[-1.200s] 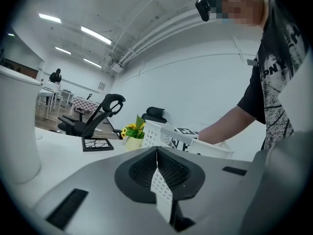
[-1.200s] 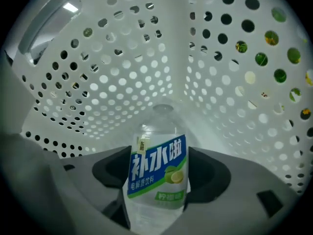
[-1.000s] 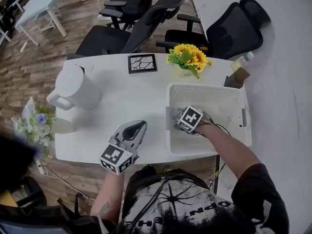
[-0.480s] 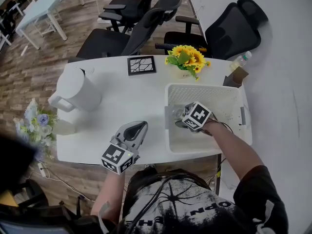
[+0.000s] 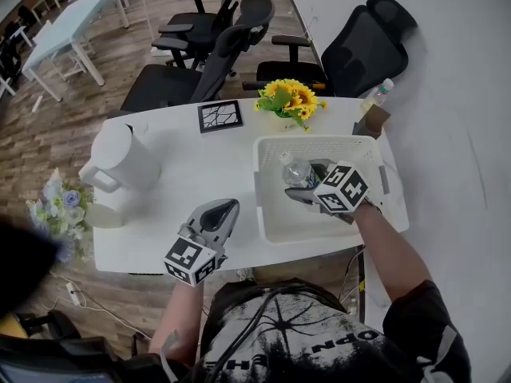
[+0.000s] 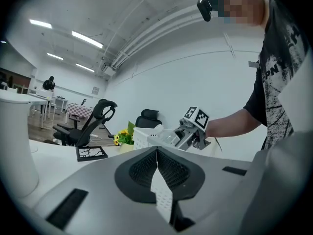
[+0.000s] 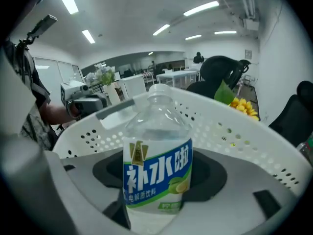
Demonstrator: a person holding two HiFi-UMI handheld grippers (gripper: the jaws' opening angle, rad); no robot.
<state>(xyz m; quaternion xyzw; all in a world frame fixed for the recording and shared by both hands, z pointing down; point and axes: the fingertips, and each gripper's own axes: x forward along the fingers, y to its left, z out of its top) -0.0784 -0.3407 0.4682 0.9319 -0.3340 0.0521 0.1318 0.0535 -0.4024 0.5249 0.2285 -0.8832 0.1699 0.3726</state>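
Closest to the person, the left gripper (image 5: 223,210) lies low over the front of the white table (image 5: 192,174), its jaws pressed together with nothing between them, well apart from everything else, so I see little trouble there. The worry is on the other side: the right gripper (image 5: 307,183) is pinching a clear plastic bottle (image 5: 294,170) with a blue and white label, holding it in the air over the inside of the white perforated basket (image 5: 315,140), near the basket's left wall. From its own view the jaws close on the lower part, about the label, and the neck and cap stand out well past them, clear of the far rim. To my eye that is a weak hold: the plastic is smooth and soft, so a squeeze too light could let it slide or swing down into the basket, and one too hard could buckle it. Any sideways sweep at this height could clip the rim and shove the light basket. Just beyond it stand the sunflowers (image 5: 289,100), which a pushed basket could tip, with the office chairs (image 5: 204,70) behind.
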